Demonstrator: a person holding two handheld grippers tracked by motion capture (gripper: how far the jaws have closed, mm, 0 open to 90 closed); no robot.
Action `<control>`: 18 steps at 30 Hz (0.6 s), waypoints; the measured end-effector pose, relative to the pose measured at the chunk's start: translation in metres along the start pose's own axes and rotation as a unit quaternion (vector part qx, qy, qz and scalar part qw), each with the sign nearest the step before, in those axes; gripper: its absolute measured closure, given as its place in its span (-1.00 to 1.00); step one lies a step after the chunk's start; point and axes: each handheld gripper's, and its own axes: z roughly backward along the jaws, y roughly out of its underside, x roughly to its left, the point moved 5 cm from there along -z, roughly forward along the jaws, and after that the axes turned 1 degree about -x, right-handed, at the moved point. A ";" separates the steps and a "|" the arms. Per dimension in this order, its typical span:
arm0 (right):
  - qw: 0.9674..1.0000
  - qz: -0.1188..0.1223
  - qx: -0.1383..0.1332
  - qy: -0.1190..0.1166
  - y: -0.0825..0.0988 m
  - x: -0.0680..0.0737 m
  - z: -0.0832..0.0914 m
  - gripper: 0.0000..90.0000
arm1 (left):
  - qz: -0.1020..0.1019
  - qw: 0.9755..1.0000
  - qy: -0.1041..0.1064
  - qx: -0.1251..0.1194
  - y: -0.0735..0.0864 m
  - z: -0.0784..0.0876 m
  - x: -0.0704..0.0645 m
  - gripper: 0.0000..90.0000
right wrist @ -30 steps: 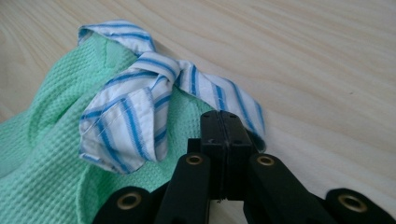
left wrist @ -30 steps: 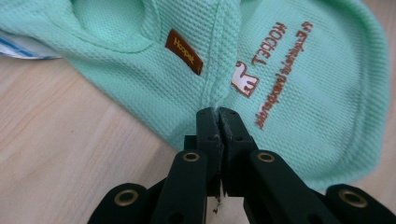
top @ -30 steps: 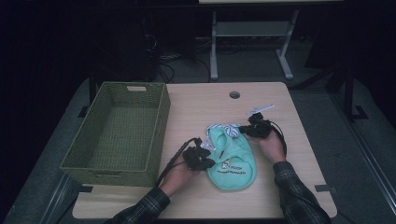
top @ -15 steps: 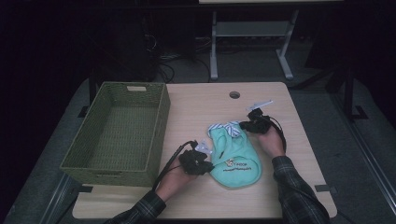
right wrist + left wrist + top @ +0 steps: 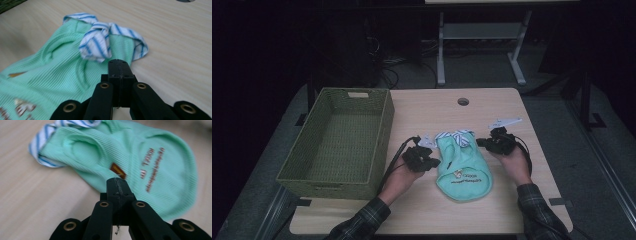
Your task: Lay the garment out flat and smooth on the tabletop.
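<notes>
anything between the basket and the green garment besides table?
Yes: the left gripper, jaws shut and empty, with its cable, sits between the green wicker basket and the mint garment, as the high view shows. Otherwise bare table.

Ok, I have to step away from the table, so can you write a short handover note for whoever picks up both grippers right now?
Left gripper: jaws shut, nothing between them, at the left edge of the small mint-green ribbed garment with blue-and-white striped trim.
Right gripper: jaws shut, empty, at the garment's right side near the striped collar.
Things: the garment lies flat on the light wooden table, collar end away from the person. The green woven basket stands to its left, nothing inside.
Done: the garment is laid out.
Left: probably folding it and putting it in the basket, though that is a guess.
</notes>
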 end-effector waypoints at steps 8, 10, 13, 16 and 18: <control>1.000 0.007 -0.001 -0.011 0.021 0.014 0.016 1.00 | 0.011 1.000 -0.027 0.002 -0.020 -0.015 0.027 0.99; 1.000 0.007 0.002 -0.014 0.027 0.017 0.020 1.00 | 0.013 0.999 -0.034 0.002 -0.026 -0.020 0.034 0.99; 1.000 0.010 0.007 -0.015 0.034 0.022 0.025 1.00 | 0.013 0.999 -0.044 0.007 -0.034 -0.028 0.043 0.99; 1.000 0.012 0.012 -0.016 0.041 0.027 0.030 1.00 | 0.013 0.998 -0.053 0.011 -0.041 -0.035 0.050 0.99; 1.000 0.011 0.018 -0.018 0.047 0.030 0.032 1.00 | 0.013 0.998 -0.056 0.012 -0.044 -0.040 0.054 0.99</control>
